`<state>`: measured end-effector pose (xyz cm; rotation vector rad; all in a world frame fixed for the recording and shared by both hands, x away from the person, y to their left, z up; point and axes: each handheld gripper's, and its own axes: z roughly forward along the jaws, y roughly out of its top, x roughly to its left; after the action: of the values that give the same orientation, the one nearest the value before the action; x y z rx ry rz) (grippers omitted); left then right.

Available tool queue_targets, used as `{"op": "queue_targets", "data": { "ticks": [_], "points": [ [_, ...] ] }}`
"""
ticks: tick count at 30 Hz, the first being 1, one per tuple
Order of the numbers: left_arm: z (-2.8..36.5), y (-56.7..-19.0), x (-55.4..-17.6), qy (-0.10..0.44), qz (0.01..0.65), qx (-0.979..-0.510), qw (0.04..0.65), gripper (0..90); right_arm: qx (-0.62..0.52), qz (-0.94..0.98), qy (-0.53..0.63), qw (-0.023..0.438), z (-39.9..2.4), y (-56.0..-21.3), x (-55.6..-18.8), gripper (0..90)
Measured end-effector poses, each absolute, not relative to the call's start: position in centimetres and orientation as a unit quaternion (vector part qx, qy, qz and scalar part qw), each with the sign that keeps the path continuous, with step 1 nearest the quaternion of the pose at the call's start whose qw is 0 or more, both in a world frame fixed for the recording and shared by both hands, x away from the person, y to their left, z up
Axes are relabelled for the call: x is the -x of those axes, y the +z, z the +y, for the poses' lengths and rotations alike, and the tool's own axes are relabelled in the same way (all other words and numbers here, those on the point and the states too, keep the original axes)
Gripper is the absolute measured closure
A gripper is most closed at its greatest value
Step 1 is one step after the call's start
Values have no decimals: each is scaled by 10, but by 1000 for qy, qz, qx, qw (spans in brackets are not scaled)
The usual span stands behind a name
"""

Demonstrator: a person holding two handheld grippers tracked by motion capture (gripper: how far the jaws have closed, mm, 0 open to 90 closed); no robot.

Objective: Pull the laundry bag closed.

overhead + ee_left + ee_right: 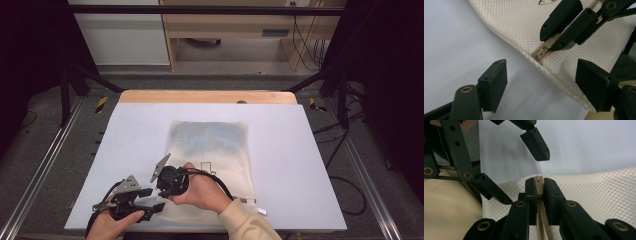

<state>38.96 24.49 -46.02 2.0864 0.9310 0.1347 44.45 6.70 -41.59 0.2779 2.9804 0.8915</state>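
The right tool (538, 188) is pinching the zipper end (540, 53) at the near corner of the mesh bag (212, 150) lying on the surface (310, 150). The left tool (549, 82), jaws spread and empty, sits just beside that corner. I'd say it should close on the fabric next to the zipper, firmly, so the right tool can pull against it.

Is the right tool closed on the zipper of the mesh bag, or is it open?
Closed. The right tool pinches the beige zipper end of the mesh bag between both pads, with no gap visible.
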Motion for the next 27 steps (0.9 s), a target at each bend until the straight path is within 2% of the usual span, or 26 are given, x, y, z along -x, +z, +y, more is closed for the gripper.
{"op": "queue_targets", "data": {
  "ticks": [15,19,27],
  "points": [
    [233,-466,-403,14,348,-837,422,428,-89,950,299,11,60,-409,-445,819],
    [234,-469,-409,-18,340,-835,431,439,-89,949,301,12,60,-408,-445,820],
    [237,-472,-417,-47,335,-828,447,471,-87,949,302,13,60,-408,-446,820]
  ]
}}
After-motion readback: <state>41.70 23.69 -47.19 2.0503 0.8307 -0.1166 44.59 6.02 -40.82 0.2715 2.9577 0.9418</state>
